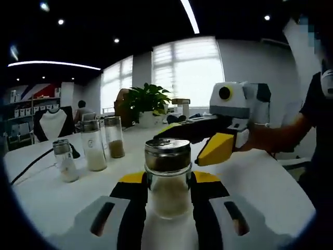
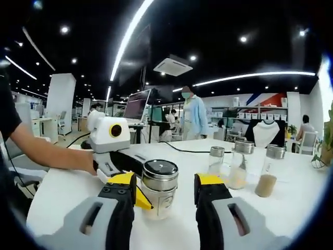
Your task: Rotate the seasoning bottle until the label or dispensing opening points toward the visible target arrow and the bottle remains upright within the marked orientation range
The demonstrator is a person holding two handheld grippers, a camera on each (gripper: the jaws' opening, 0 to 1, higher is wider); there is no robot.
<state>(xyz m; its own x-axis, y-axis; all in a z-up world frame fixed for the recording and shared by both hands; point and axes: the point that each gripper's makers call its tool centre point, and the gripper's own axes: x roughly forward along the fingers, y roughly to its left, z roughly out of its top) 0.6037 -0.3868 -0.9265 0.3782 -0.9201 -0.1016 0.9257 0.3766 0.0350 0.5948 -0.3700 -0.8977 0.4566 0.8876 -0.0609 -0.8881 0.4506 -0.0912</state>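
While the seasoning bottle (image 1: 167, 177) stands upright on the white table (image 1: 47, 195), it is pinched between the two yellow-tipped jaws of the left gripper (image 1: 167, 183), whose pads are seen pressed against its glass sides in the left gripper view. One metal lid is carried by the bottle, and a pale powder is seen in its lower part. In the right gripper view the same bottle (image 2: 157, 195) is framed by the right gripper (image 2: 165, 188), whose jaws are spread: the right jaw is clearly held apart from the glass, while contact at the left jaw cannot be told.

Three more glass shakers are counted on the table. In the left gripper view they are set to the left and farther off: a short shaker (image 1: 65, 160), a tall shaker (image 1: 93, 145) with white contents, and a brown-filled shaker (image 1: 114, 136). One potted plant (image 1: 147, 103) is placed at the far edge of the table. One black cable (image 1: 32, 165) is laid along the left side. Three people are made out in the far office in the right gripper view, one in a light blue shirt (image 2: 194, 115).
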